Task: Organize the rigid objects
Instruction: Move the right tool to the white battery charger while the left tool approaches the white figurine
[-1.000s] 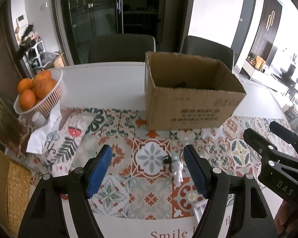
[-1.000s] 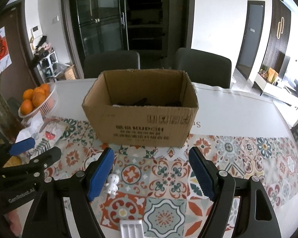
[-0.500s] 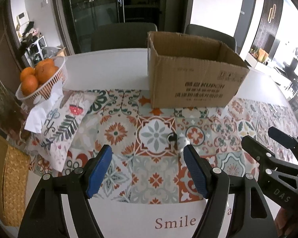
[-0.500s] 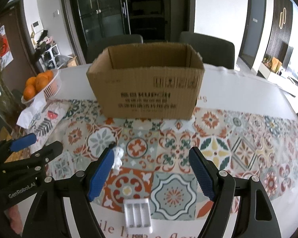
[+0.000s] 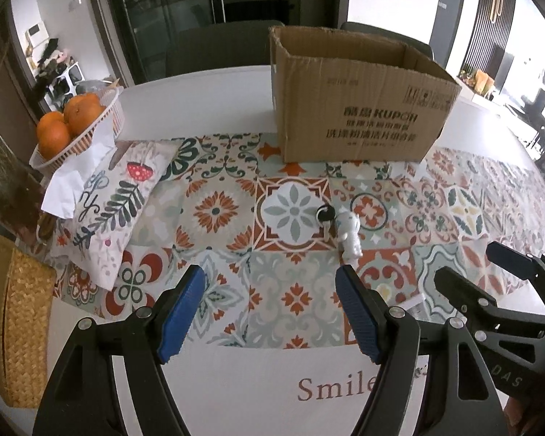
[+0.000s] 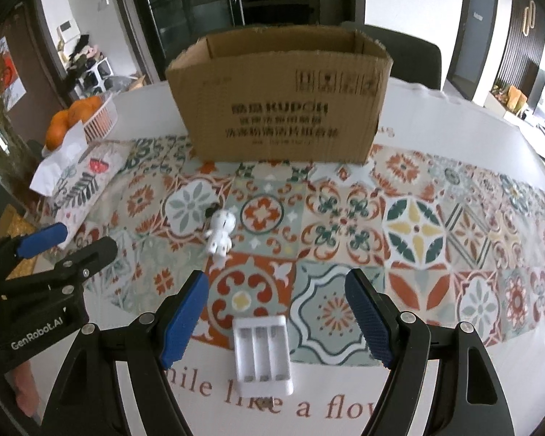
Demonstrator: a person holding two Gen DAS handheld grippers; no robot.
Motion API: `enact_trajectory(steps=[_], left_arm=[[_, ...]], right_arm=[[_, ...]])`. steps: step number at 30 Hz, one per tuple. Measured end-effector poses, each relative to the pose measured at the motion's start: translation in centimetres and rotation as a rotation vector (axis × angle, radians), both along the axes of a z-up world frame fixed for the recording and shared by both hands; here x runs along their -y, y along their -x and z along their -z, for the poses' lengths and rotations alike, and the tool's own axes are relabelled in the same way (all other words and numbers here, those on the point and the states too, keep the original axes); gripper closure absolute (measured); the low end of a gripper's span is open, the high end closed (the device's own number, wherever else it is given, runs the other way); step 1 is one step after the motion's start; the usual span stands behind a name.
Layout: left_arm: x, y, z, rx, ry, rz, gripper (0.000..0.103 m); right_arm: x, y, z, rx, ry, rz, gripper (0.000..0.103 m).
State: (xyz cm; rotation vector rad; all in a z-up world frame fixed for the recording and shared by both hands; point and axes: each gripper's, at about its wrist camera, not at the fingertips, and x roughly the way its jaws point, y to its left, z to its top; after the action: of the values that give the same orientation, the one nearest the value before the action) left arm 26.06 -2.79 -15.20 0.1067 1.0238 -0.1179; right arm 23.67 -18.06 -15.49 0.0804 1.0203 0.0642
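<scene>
An open cardboard box (image 5: 359,101) (image 6: 283,98) stands at the far side of the patterned tablecloth. A small white astronaut figurine (image 5: 349,234) (image 6: 221,232) lies on the cloth with a black-headed key (image 5: 325,218) beside it. A white battery holder (image 6: 262,353) lies near the front edge, between the right gripper's fingers but untouched. My left gripper (image 5: 270,312) hovers open, just short of the figurine. My right gripper (image 6: 276,316) is open too; in the left wrist view the right gripper (image 5: 490,279) shows at the right, and the left gripper (image 6: 69,245) appears at the left of the right wrist view.
A white basket of oranges (image 5: 72,123) (image 6: 80,120) with a paper tissue sits at the far left. A printed pouch (image 5: 112,200) lies beside it. A woven mat (image 5: 16,327) is at the left edge. Dark chairs (image 5: 221,45) stand behind the table.
Both grippers have sunk toward the table and tilted further down; the box, figurine and battery holder look larger and nearer. Nothing was grasped; jaw spacing is unchanged.
</scene>
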Motion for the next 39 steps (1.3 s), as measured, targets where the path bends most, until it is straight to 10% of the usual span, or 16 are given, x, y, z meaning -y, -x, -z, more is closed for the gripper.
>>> enact_trajectory(steps=[35, 39], left_arm=[[0.5, 0.2, 7.0, -0.147, -0.034, 0.008, 0.029], [0.7, 0.1, 7.3, -0.151, -0.046, 0.011, 0.029]], right_arm=[[-1.8, 1.2, 8.1, -0.223, 0.021, -0.046, 0.032], [-2.2, 1.2, 8.1, -0.197, 0.069, -0.045, 0.049]])
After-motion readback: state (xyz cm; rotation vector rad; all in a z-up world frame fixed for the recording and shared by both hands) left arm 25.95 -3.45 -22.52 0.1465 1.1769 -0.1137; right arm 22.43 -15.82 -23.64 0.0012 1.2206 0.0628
